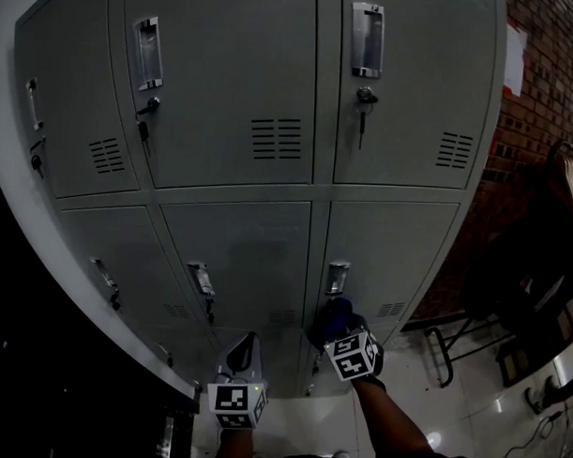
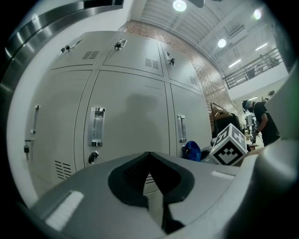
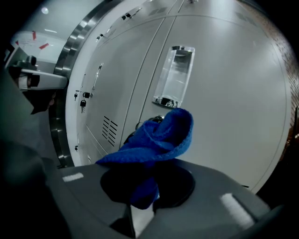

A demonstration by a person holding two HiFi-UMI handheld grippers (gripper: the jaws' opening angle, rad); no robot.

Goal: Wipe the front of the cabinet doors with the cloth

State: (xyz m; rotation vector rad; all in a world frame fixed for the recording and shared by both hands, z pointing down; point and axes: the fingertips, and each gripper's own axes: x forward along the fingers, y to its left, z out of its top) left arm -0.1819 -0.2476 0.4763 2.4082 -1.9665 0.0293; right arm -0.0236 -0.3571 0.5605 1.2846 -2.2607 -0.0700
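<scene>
Dim head view — fisheye-warped, vignetted edges

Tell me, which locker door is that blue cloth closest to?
The right-hand door in the second row: the blue cloth sits just under its handle. The other doors are farther off.

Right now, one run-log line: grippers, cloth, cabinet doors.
left gripper: shut, empty | right gripper: shut on blue cloth | blue cloth: by a lower door's handle, contact unclear | cabinet doors: closed
</scene>
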